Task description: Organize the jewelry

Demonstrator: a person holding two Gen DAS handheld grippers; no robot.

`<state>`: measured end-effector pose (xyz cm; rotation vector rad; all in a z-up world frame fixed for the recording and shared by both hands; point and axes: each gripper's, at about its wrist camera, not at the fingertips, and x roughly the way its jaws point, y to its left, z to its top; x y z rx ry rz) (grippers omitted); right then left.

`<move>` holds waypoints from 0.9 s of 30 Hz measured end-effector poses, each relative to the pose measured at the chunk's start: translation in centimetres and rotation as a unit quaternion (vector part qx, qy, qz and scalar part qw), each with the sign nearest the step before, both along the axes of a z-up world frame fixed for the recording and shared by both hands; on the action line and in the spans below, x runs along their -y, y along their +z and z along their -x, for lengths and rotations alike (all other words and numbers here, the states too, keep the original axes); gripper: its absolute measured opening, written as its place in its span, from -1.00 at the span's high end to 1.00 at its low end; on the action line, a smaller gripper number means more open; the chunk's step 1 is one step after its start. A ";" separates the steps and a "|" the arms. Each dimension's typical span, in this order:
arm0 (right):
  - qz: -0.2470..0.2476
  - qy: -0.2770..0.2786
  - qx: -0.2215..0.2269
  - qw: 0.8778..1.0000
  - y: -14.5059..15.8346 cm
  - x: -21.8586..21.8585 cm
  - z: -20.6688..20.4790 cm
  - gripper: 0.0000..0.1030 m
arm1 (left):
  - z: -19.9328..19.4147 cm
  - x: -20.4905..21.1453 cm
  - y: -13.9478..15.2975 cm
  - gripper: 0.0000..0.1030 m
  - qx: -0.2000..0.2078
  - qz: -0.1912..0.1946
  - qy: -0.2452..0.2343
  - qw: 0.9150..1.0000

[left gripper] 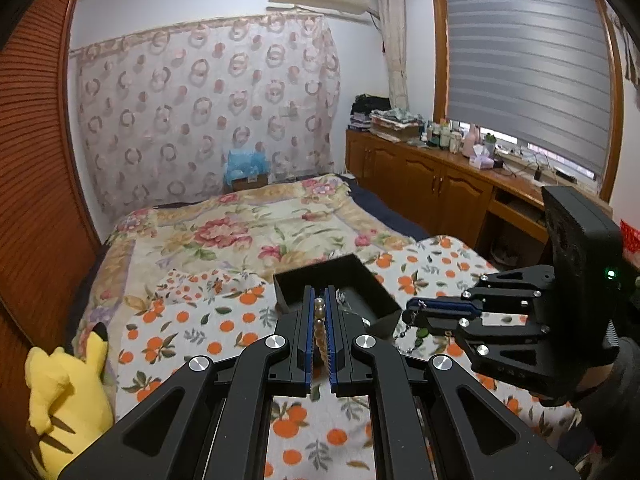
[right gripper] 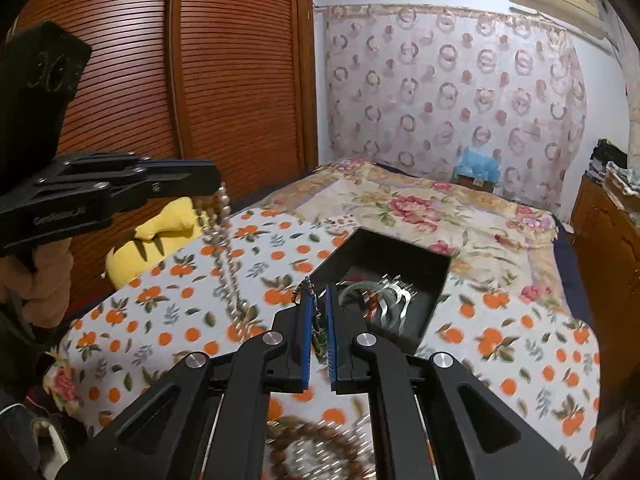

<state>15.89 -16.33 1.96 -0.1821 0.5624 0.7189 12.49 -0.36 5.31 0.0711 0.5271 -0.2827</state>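
Nearest the right wrist camera, a brown bead bracelet lies blurred on the orange-print cloth. The right gripper is clamped on a thin chain necklace with a green pendant. The left gripper is clamped on a pearl necklace, its strand dangling to the cloth. Just beyond stands the open black box holding silver bangles. A yellow plush toy sits at the bed's edge.

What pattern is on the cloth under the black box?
White cloth printed with orange fruits and green leaves, under the black box; clearest in the right wrist view.
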 end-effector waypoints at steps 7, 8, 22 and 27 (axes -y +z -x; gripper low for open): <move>0.006 -0.020 0.000 1.000 0.4 0.4 -5.1 0.85 | -2.6 0.2 2.0 0.92 0.009 0.017 -0.008 1.000; 0.005 -0.021 -0.002 1.000 0.4 0.5 -5.7 0.85 | -3.0 0.4 2.2 0.92 0.012 0.017 -0.009 1.000; 0.016 -0.017 -0.051 0.998 -4.1 0.8 -10.2 0.84 | -8.9 1.6 3.1 0.92 0.011 0.021 -0.011 1.000; 0.033 -0.019 -0.066 0.997 -5.7 0.5 -10.7 0.80 | -11.0 2.3 0.0 0.92 -0.018 0.005 -0.008 1.000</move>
